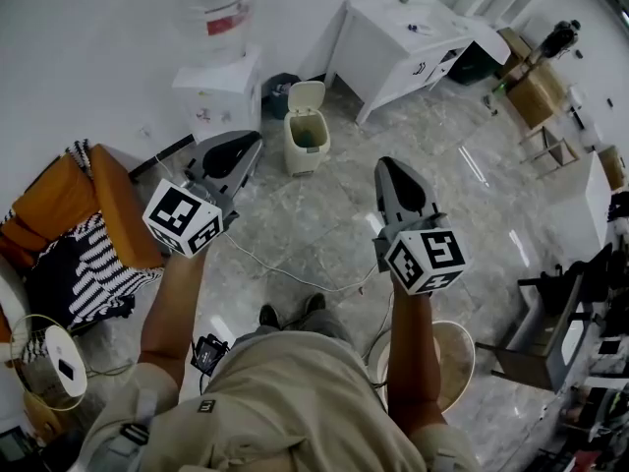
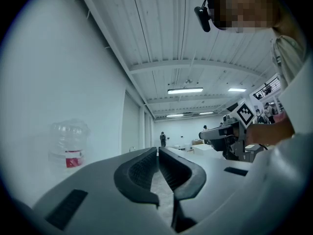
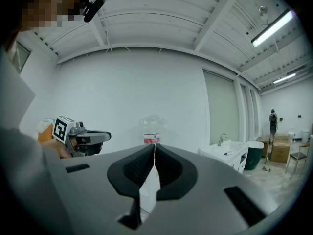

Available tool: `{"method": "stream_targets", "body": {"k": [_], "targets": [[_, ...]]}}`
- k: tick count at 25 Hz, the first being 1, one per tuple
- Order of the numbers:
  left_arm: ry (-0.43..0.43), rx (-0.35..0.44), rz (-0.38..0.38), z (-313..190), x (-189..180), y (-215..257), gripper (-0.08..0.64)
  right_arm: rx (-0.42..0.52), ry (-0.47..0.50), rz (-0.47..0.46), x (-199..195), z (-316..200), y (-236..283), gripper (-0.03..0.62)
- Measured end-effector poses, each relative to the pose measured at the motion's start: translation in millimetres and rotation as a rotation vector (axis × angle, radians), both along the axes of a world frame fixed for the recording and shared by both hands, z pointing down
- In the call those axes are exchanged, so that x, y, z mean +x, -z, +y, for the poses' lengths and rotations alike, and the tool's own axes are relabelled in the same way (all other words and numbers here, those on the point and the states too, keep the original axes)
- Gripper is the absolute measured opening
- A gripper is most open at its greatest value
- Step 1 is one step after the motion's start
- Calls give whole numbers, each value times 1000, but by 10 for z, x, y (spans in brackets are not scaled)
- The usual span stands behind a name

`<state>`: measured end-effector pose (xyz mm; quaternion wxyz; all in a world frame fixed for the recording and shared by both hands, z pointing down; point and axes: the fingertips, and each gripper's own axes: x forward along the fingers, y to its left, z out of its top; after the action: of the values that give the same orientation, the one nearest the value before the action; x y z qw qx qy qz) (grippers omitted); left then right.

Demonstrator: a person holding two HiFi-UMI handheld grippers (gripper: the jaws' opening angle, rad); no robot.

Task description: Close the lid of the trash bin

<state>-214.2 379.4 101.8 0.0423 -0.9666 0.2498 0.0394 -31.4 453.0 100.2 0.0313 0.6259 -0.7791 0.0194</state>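
Marble floor, white wall behind. Trash bin (image 1: 307, 131) stands ahead, lid (image 1: 306, 95) tipped up; left gripper (image 1: 250, 146) nearer than right gripper (image 1: 389, 165). Both clenched, empty.

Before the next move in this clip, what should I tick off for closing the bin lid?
1. Lid open and upright on the trash bin, so the task is not yet done: ok.
2. Left gripper jaws together, nothing between them: ok.
3. Right gripper jaws together, nothing between them: ok.
4. A gripper within reach of the lid: not ok, both are held short of the bin.
5. Floor path to the bin: not ok, a white cable crosses it.
6. Contents below the rim: cannot tell.
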Motion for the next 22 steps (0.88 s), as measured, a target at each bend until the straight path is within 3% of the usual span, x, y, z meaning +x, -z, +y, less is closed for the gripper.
{"method": "stream_targets", "body": {"k": [9, 22], "targets": [[51, -24, -41, -470, 341, -164, 28, -21, 53, -49, 387, -583, -206, 25], [162, -43, -95, -1413, 1414, -187, 28, -38, 182, -86, 1437, -1864, -312, 25]]}}
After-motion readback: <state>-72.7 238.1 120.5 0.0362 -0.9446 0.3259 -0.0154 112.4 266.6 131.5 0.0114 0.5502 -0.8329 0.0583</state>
